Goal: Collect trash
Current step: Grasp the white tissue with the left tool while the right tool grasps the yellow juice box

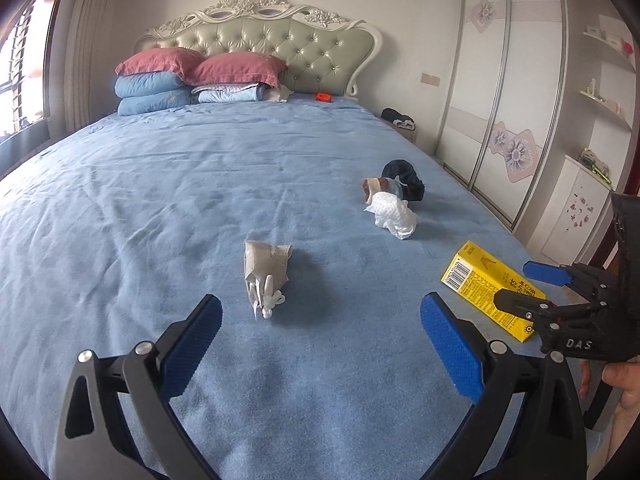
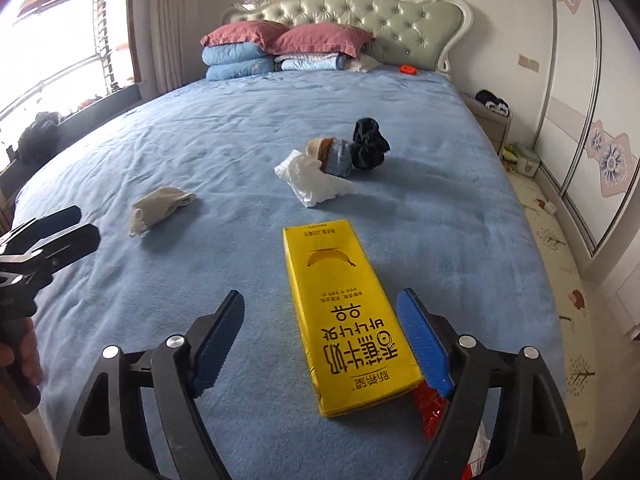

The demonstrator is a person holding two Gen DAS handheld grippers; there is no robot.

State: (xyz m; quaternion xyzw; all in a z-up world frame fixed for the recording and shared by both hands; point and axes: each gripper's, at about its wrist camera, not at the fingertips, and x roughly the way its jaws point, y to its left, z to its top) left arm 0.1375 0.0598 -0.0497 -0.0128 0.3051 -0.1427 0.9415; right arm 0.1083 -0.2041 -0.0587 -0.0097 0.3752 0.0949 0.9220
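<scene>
A yellow drink carton (image 2: 344, 312) lies flat on the blue bedspread (image 2: 240, 140), between the open fingers of my right gripper (image 2: 324, 316); it also shows in the left wrist view (image 1: 488, 288). A crumpled white tissue (image 2: 316, 180) lies further up the bed (image 1: 394, 214). A grey folded sock (image 1: 266, 272) lies just ahead of my open left gripper (image 1: 320, 320), also seen from the right wrist (image 2: 160, 208). A rolled brown-and-blue sock (image 2: 332, 154) and a black cloth (image 2: 368, 148) lie behind the tissue. A red wrapper (image 2: 430, 412) peeks out under the carton.
Stacked pillows (image 1: 160, 80) and a folded blanket (image 1: 232, 94) sit at the headboard, with a small orange object (image 1: 323, 97) nearby. A wardrobe (image 1: 512, 100) stands right of the bed. A bedside table (image 2: 490, 120) and a window (image 2: 60, 48) flank the bed.
</scene>
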